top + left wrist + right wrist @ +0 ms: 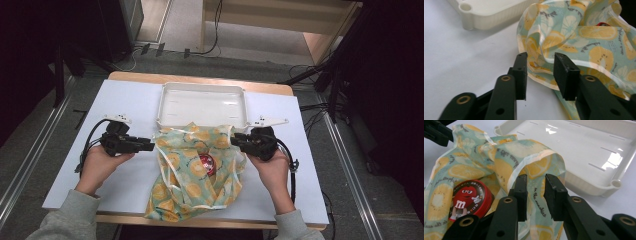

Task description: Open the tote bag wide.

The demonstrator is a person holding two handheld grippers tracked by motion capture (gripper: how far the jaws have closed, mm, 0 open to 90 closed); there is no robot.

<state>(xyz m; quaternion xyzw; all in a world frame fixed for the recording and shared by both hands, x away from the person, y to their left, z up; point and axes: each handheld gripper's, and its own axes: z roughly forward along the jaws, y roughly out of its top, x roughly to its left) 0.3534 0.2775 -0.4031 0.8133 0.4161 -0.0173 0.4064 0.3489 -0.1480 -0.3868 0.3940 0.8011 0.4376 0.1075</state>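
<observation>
A teal cloth bag point(192, 170) printed with lemon slices lies crumpled at the middle of the table, mouth up. Inside it rests a round red tin point(206, 163), its cartoon lid plain in the right gripper view point(470, 197). My left gripper point(151, 146) sits at the bag's left rim, open, with the hem point(541, 63) just beyond its tips point(539, 72). My right gripper point(233, 141) is at the bag's right rim, open, and a fold of the cloth point(535, 195) hangs in the gap between its jaws point(535, 192).
An empty white plastic tray point(202, 86) stands just behind the bag, its corner close to both grippers point(491, 12) point(584, 150). The white table sheet point(130, 100) spreads left and right of the bag. Cables and a dark floor surround the table.
</observation>
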